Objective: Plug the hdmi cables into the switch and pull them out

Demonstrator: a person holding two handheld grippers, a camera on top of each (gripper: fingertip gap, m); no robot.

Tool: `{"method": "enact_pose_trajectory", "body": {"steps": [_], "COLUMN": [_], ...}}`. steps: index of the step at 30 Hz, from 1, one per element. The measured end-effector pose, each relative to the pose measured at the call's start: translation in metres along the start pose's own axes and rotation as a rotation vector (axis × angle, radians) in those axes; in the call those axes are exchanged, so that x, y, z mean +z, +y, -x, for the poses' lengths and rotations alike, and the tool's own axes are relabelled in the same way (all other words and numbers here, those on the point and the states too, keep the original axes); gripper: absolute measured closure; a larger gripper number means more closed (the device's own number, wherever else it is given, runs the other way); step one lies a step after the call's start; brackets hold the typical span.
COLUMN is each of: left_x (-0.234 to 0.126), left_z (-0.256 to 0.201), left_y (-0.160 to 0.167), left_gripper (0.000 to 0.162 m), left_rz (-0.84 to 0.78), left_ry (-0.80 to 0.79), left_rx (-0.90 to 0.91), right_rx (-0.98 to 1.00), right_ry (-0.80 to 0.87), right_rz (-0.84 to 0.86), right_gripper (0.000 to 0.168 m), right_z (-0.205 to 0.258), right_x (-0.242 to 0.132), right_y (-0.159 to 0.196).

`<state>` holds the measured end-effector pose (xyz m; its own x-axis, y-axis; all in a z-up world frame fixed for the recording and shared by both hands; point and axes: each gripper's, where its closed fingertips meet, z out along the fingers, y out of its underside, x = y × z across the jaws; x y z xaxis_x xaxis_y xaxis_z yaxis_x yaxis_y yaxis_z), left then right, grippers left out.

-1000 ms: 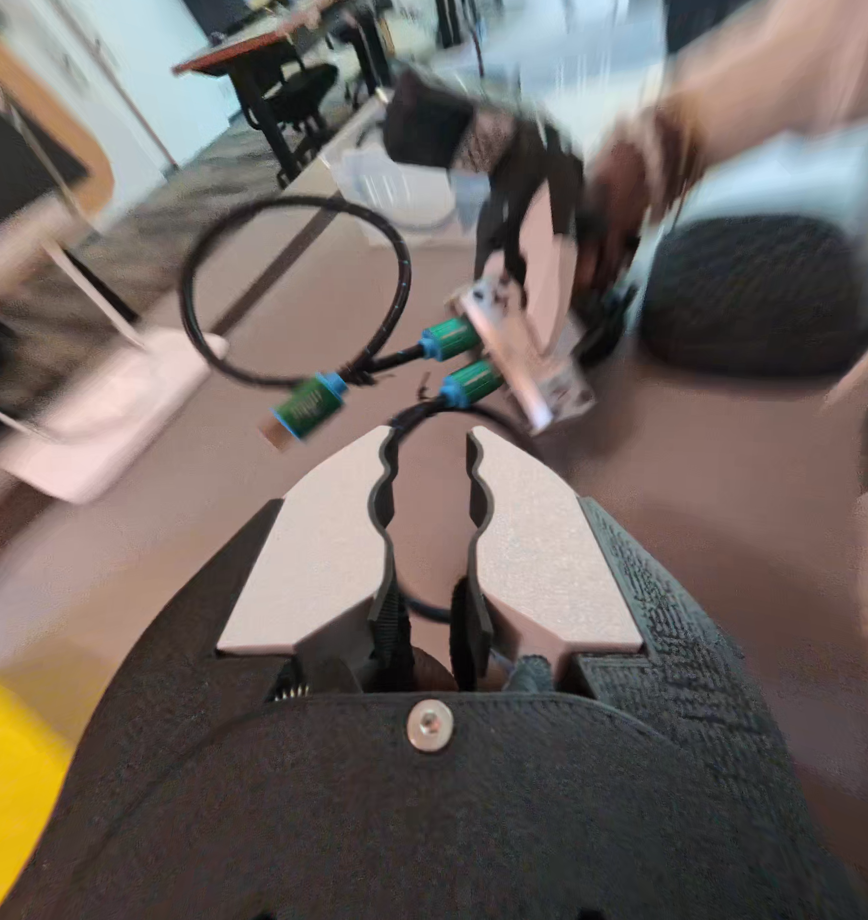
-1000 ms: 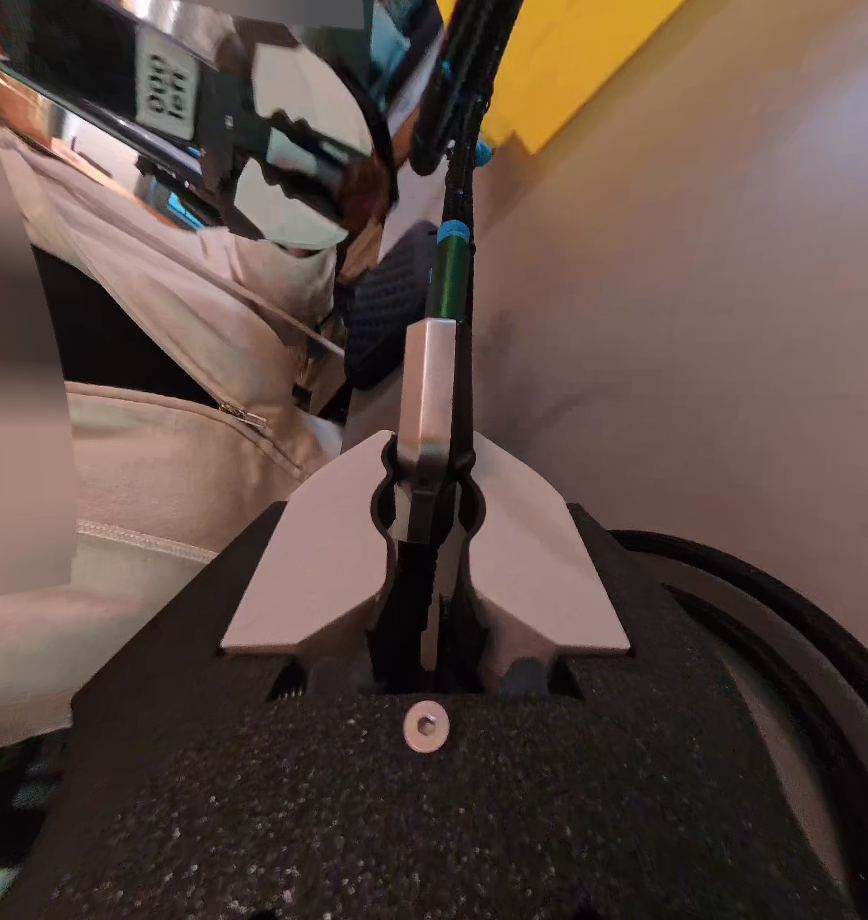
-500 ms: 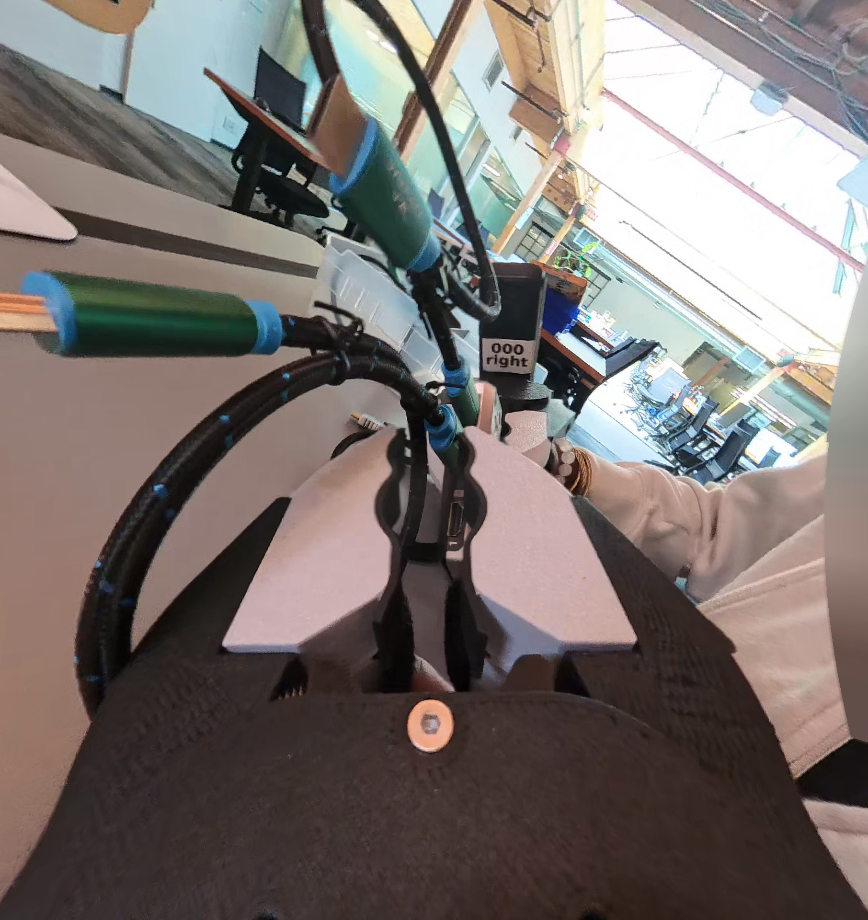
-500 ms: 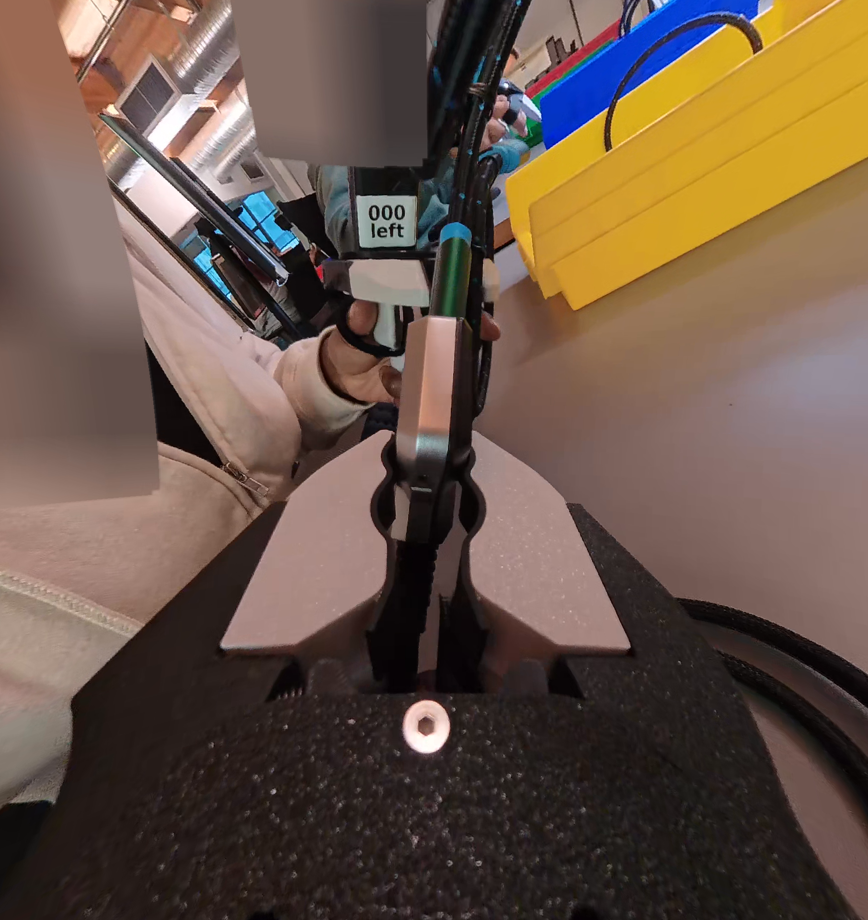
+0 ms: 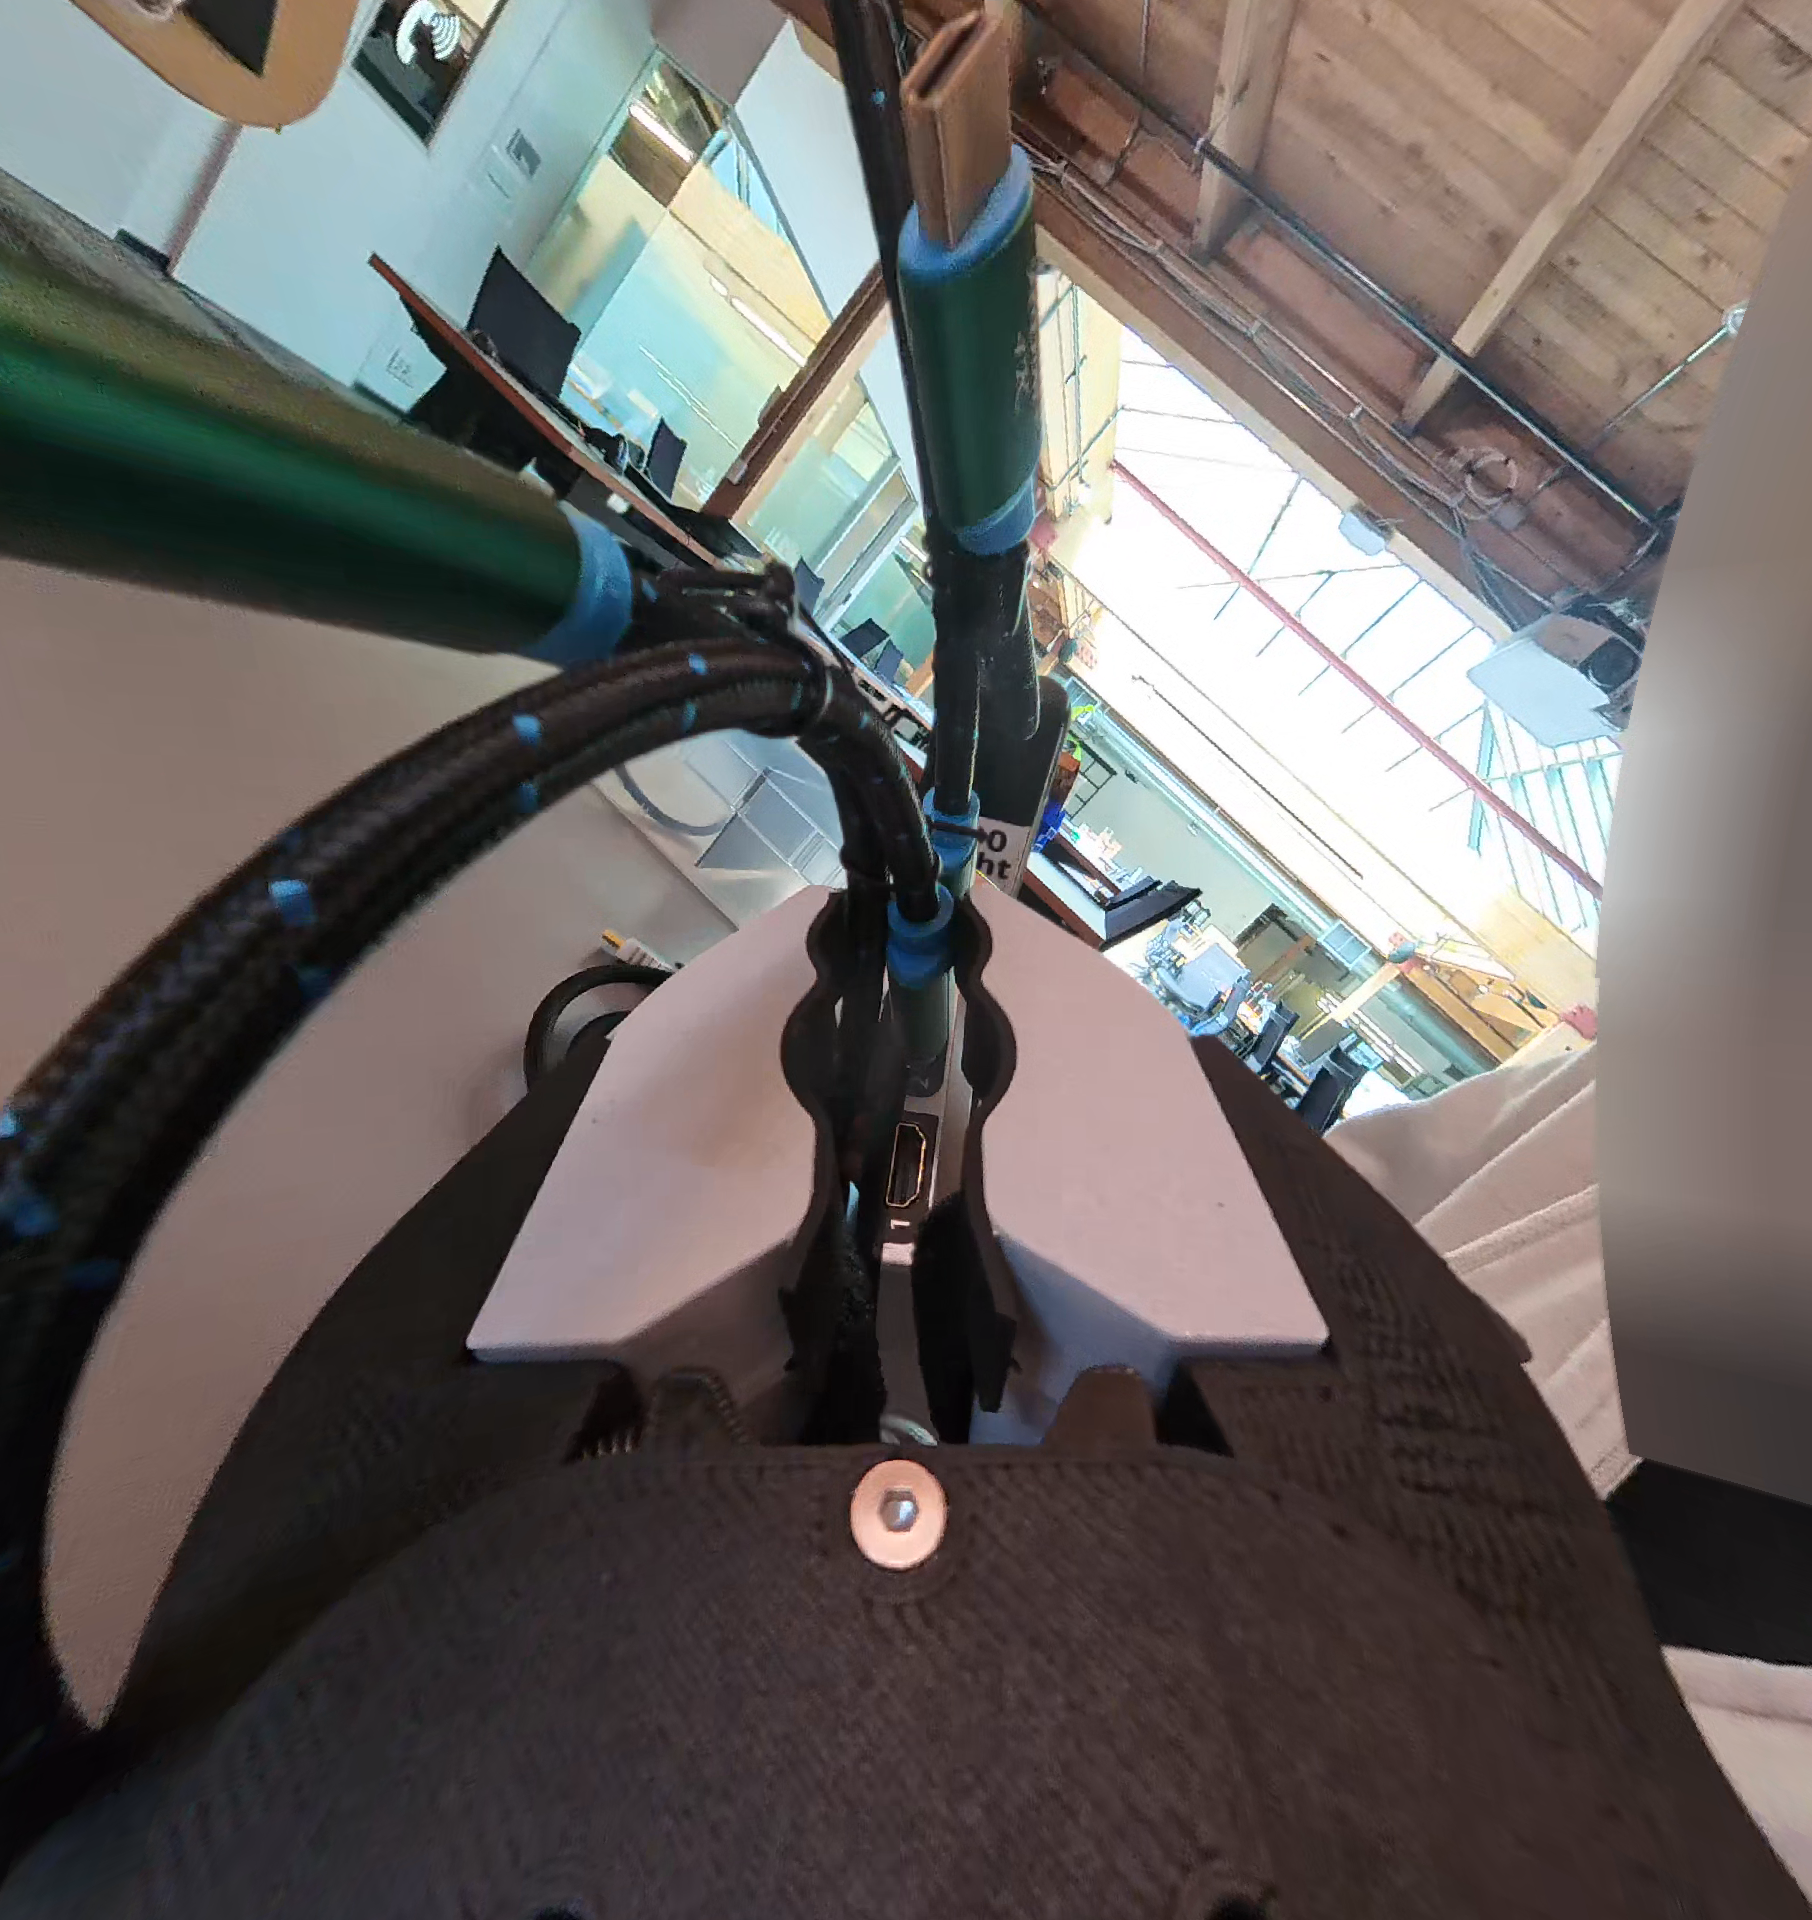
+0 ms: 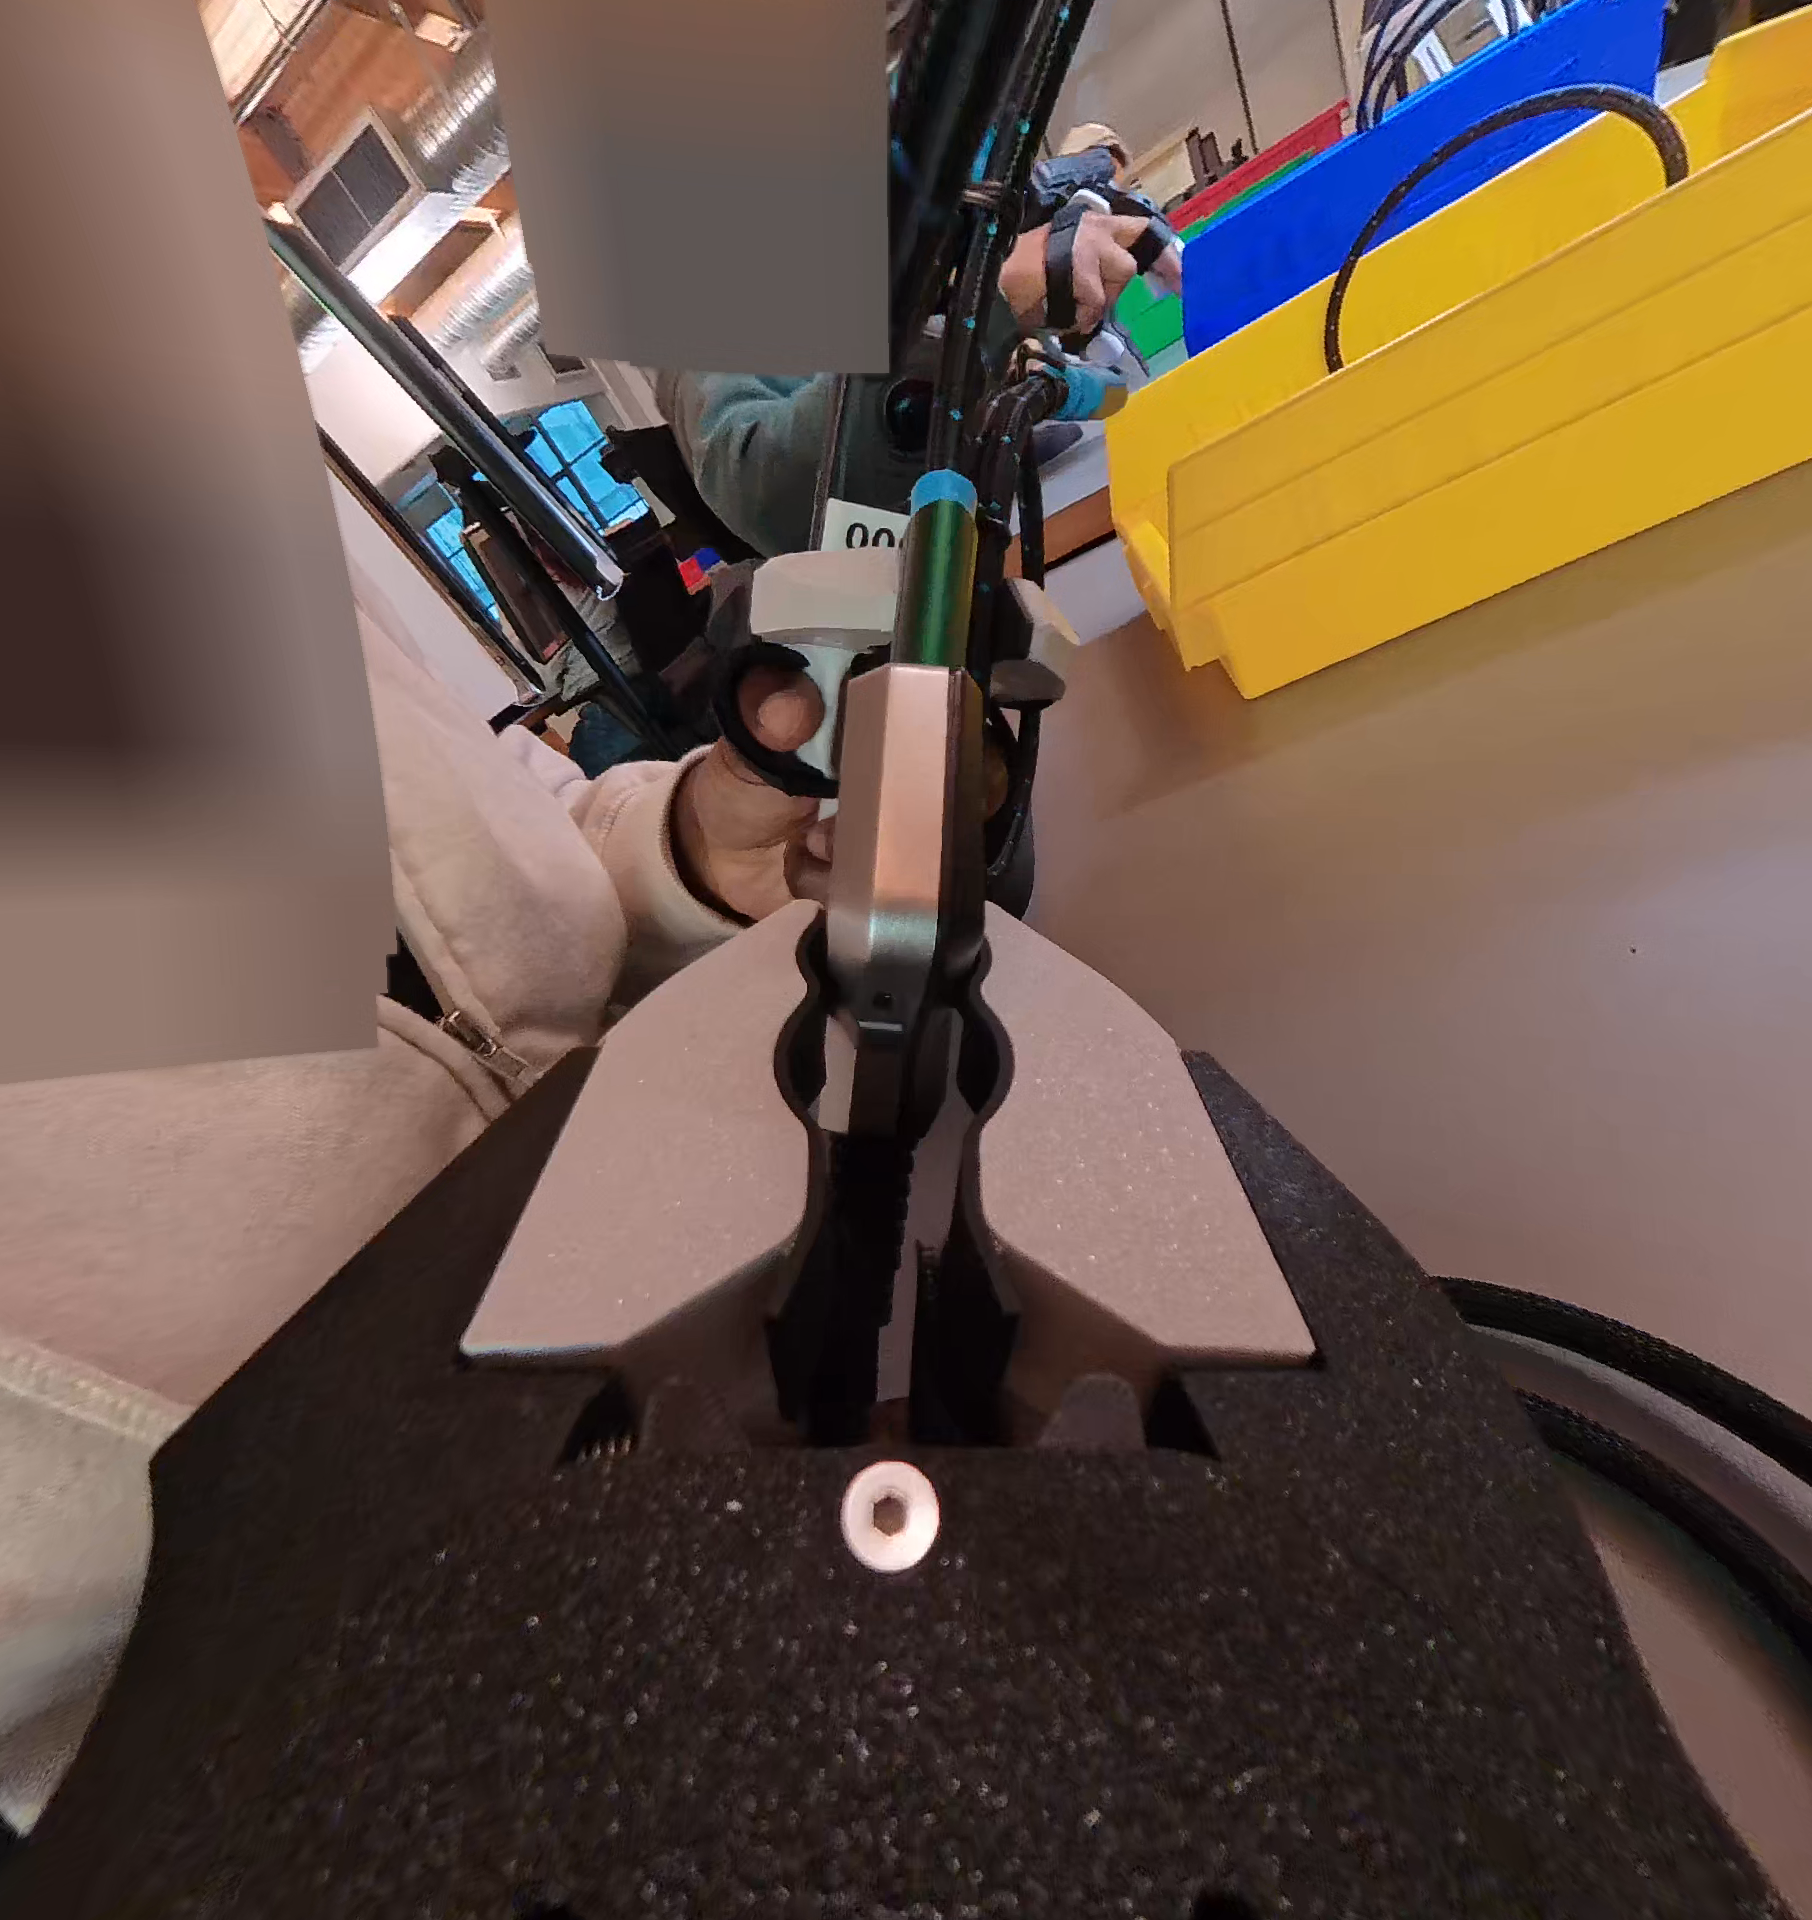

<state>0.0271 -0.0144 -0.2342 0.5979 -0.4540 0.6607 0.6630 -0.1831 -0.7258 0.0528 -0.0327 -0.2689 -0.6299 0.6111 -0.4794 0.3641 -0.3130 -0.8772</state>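
Note:
My right gripper is shut on the near end of the silver hdmi switch and holds it edge-up above the table. A green hdmi plug sits in the switch's far end. My left gripper faces it, its jaws closed around that green plug, with black cables squeezed beside it. The switch shows an empty port between the jaws. Two loose green plugs hang free: one upright and one at the left. The left gripper's fingers flank the plug.
Braided black cable loops at my left. Yellow bins and a blue bin stand on the table at the right. A cable lies at the lower right. A person's sleeve is close on the left. The grippers' ends are close to 5 cm from one another.
My left gripper swung up from over the table to face the right gripper, then slid over the plugged green plug and narrowed. The right gripper kept hold of the switch.

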Motion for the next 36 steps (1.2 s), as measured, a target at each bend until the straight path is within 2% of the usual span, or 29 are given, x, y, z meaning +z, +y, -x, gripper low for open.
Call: {"method": "enact_pose_trajectory", "body": {"steps": [4, 6, 11, 16, 18, 20, 24, 28, 32, 36], "left_x": [-0.004, -0.006, -0.007, -0.002, -0.001, -0.002, -0.007, 0.006, 0.012, 0.016], "left_z": [0.007, 0.009, 0.021, 0.023, 0.018, 0.009, 0.016, 0.018, 0.027, 0.031], "left_y": [-0.001, -0.003, -0.003, -0.014, -0.021, -0.035, -0.054, -0.043, -0.043, -0.041], "left_gripper": [0.142, 0.142, 0.141, 0.140, 0.135, 0.119, 0.137, 0.138, 0.153, 0.152], "left_rz": [0.041, 0.040, 0.090, 0.129, 0.153, 0.132, 0.068, 0.088, 0.052, 0.041], "left_ry": [-0.065, -0.065, -0.160, -0.154, -0.113, -0.071, -0.158, -0.150, -0.171, -0.175], "left_rx": [0.073, 0.046, 0.121, 0.137, 0.147, 0.129, 0.173, 0.086, 0.079, 0.049], "right_rx": [0.097, 0.137, 0.134, 0.146, 0.173, 0.188, 0.249, 0.280, 0.315, 0.339], "right_ry": [0.002, -0.002, 0.049, 0.013, -0.027, -0.021, -0.050, -0.046, -0.039, -0.029], "right_rz": [-0.003, -0.021, -0.017, -0.094, -0.153, -0.181, -0.250, -0.239, -0.266, -0.271], "right_gripper": [0.148, 0.149, 0.149, 0.148, 0.148, 0.148, 0.147, 0.147, 0.147, 0.147], "right_z": [-0.004, -0.005, -0.016, -0.019, -0.018, -0.022, -0.024, -0.024, -0.027, -0.031], "right_x": [0.011, 0.015, 0.018, 0.017, 0.012, 0.005, -0.005, -0.003, -0.005, -0.005], "right_y": [0.001, -0.001, -0.003, -0.015, -0.027, -0.031, -0.034, -0.030, -0.031, -0.029]}}
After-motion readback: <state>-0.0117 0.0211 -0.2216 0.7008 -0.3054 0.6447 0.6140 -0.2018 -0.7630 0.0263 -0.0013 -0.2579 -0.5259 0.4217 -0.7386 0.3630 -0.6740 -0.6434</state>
